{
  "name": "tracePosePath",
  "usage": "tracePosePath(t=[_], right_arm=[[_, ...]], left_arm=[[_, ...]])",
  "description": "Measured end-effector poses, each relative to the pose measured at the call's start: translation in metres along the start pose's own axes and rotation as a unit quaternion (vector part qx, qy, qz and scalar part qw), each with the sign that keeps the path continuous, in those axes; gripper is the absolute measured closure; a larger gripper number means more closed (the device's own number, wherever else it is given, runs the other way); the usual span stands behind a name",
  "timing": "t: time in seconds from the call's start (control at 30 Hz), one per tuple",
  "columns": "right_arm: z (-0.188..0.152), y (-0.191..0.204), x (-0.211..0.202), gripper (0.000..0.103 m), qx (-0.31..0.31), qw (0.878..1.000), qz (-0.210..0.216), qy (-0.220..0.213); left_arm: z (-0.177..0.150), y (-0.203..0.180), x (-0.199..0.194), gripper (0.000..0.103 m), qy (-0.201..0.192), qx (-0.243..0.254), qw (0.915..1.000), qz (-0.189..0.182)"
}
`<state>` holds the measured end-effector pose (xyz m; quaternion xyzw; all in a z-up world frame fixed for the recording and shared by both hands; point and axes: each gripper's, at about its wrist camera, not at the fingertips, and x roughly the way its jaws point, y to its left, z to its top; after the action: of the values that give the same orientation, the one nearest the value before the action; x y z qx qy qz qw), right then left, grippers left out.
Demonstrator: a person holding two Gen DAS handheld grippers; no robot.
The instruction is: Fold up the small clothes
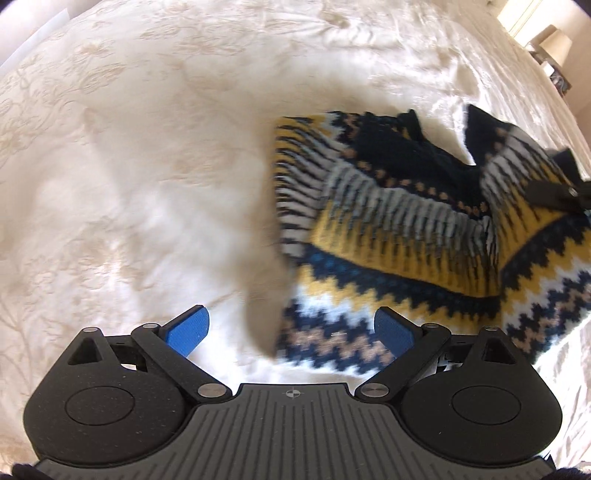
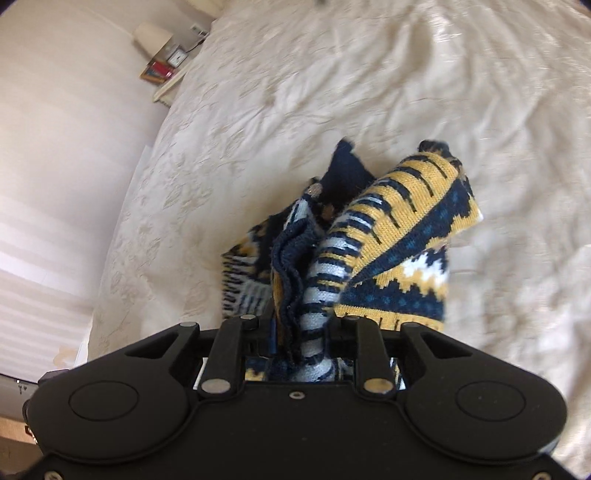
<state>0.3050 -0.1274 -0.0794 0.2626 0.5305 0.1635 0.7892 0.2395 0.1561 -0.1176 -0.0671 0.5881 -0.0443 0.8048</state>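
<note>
**Operator:** Tool status, both sides?

**Technician:** Right tool (image 2: 295,343): clenched on a bunched fold of the knitted sweater (image 2: 369,258). The fabric passes between the jaws and rises away from them in a gathered ridge. Left tool (image 1: 295,328): released, blue pads (image 1: 192,328) spread wide, nothing between them.

**Operator:** Location of the garment?

**Technician:** On the bed (image 1: 129,166), partly lifted. In the left wrist view the sweater (image 1: 406,229) lies ahead and to the right of the open tool, and its patterned lower band reaches down to the right-hand pad. The far portion is raised where the right tool (image 1: 569,192) holds it at the frame's right edge. The rest sags back onto the bedspread.

**Operator:** Governing relation for the next move?

**Technician:** The long axis of the garment appears to run from the held end, at upper right of the left view, down toward the left tool. The free end is therefore nearer the left hand. Judgement: the left tool should shift to the right and close on the hanging edge, so both ends are controlled before the fold is laid.

**Operator:** Cautions?

**Technician:** Both views are blurred. Sleeve positions cannot be determined. A bedside shelf with a lamp (image 2: 153,35) stands well apart from the work.
</note>
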Motion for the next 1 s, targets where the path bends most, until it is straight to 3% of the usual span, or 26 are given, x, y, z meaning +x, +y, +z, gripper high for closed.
tracePosePath(t=[0.2,0.43,0.57,0.67,0.73,0.83,1.0], right_arm=[[-0.006,0.044,0.055,0.072,-0.026,0.999,-0.001,0.039],[-0.018,0.075,0.105,0.071,-0.064,0.994,-0.058,0.070],[-0.022,0.087,0.117,0.062,-0.088,0.991,-0.063,0.079],[-0.023,0.090,0.110,0.058,-0.094,0.993,-0.027,0.071],[-0.022,0.091,0.099,0.058,-0.084,0.995,0.016,0.057],[-0.021,0.091,0.077,0.057,-0.085,0.995,0.042,0.022],[-0.032,0.090,0.050,0.046,-0.148,0.989,-0.010,-0.010]], left_arm=[[-0.005,0.035,-0.005,0.006,0.005,-0.020,0.9998,0.008],[-0.013,0.060,-0.003,0.006,0.019,-0.037,0.9990,0.015],[-0.013,0.065,0.000,0.006,0.033,-0.043,0.9985,0.009],[-0.009,0.065,0.004,0.006,0.045,-0.049,0.9978,-0.004],[-0.005,0.066,0.003,0.006,0.039,-0.050,0.9979,-0.011],[0.003,0.064,-0.001,0.006,0.027,-0.042,0.9987,-0.012],[0.025,0.059,-0.002,0.006,0.011,-0.030,0.9993,-0.020]])
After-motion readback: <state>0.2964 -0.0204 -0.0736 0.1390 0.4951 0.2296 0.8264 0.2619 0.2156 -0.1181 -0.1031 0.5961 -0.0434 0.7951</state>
